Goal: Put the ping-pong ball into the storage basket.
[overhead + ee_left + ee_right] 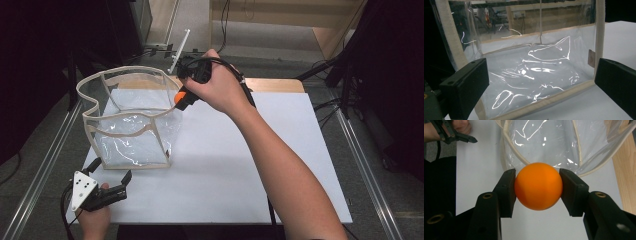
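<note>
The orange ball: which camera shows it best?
The right gripper view: the orange ball sits large and sharp, clamped between the right gripper's jaws. In the high view it is a small orange spot under the hand, beside the clear bag.

A lab: metal rails (40, 165), cables (327, 107), dark equipment.

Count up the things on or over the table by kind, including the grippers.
Orange ball: 1
Clear bag with cream trim: 1
Grippers: 2, left gripper and right gripper
Total: 4
</note>
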A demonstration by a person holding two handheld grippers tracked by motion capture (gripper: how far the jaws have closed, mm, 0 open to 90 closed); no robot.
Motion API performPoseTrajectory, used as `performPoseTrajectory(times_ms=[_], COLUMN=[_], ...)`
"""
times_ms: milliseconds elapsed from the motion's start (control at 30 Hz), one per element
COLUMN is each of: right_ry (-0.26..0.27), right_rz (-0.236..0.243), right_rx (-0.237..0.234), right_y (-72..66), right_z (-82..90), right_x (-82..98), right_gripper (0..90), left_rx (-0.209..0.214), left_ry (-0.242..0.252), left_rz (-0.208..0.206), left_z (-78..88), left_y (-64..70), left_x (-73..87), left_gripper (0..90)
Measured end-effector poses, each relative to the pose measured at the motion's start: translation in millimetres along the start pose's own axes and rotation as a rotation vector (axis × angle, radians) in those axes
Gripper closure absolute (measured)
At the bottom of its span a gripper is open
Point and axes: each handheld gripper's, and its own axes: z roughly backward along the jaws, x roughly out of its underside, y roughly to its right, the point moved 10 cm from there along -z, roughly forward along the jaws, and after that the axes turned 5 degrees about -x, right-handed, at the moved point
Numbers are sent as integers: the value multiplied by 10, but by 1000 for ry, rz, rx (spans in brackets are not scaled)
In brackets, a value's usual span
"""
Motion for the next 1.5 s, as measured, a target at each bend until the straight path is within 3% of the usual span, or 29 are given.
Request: performPoseTrajectory(times_ms=[1500], right_ry=[-12], right_rz=[3], right_rx=[9], right_y=[44], right_z=[-80], right_x=[-240], right_gripper=[480], left_rx=[6], left_ry=[4], left_rz=[6], left_z=[2], left_y=[-3], left_x=[-5], left_gripper=[0])
